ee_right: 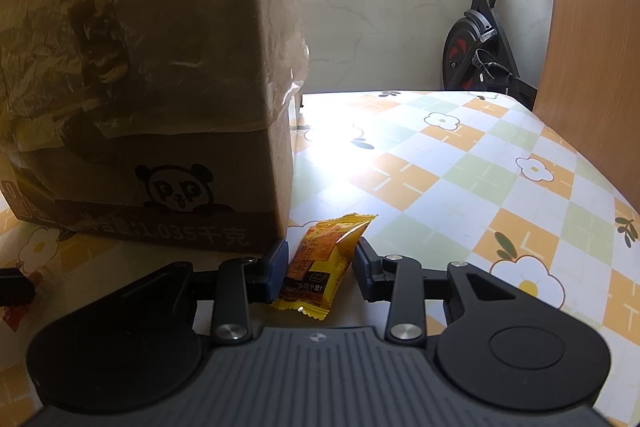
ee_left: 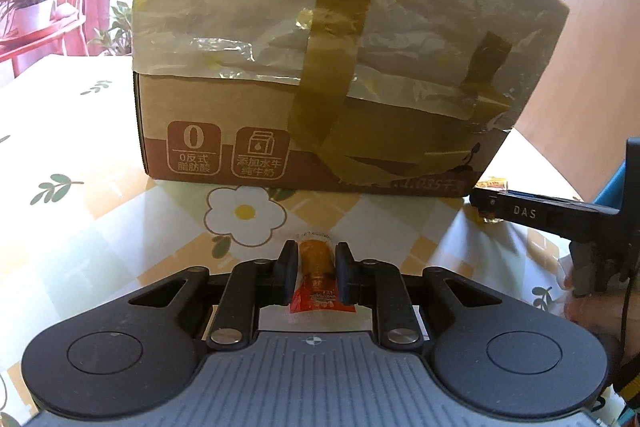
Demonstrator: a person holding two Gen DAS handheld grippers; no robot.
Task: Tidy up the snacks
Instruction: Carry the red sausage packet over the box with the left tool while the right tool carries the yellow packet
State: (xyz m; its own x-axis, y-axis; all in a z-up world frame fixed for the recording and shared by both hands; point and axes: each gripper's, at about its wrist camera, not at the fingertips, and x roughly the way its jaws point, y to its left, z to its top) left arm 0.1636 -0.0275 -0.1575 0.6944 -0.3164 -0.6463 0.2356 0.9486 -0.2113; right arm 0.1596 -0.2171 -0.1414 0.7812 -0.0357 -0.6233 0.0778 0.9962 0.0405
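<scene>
A taped cardboard box stands on the flowered table; it fills the left of the right wrist view. My left gripper is shut on a small red and orange snack packet in front of the box. My right gripper has its fingers on both sides of a yellow snack packet lying by the box's right corner; the left pad touches it and a small gap shows at the right pad. The right gripper also shows at the right of the left wrist view, with the yellow packet at its tip.
The table carries a checked cloth with flowers. A red chair with a potted plant stands beyond the table's left side. An exercise bike and a wooden panel are at the far right.
</scene>
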